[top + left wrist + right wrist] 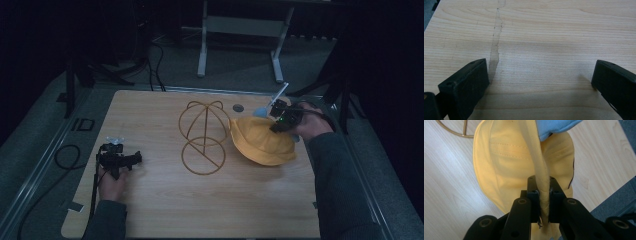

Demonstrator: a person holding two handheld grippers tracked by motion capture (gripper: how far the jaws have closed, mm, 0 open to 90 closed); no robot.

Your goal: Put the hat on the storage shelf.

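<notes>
Pinched tight, the right gripper (544, 202) has its two black jaws closed on a thick folded edge of the yellow hat (506, 162), the cloth squeezed into a narrow ridge between the pads; from the high view that same right gripper (281, 119) sits at the far right part of the desk (150, 215), near the right edge, with the hat (260, 142) draping down from it toward the middle, its lower brim resting on the wood; a bit of light blue cloth (554, 127) shows just above the pinched fold, touching the hat; just left of the hat, touching or nearly so, stands the gold wire hat stand (204, 137), dome upright over a round wire base, around the desk's centre; over at the near left, the left gripper (120, 159) lies low by the left edge in the person's hand; its jaws stand wide apart over bare wood, nothing between them, a pale streak (495, 47) running across the grain beside one jaw.
</notes>
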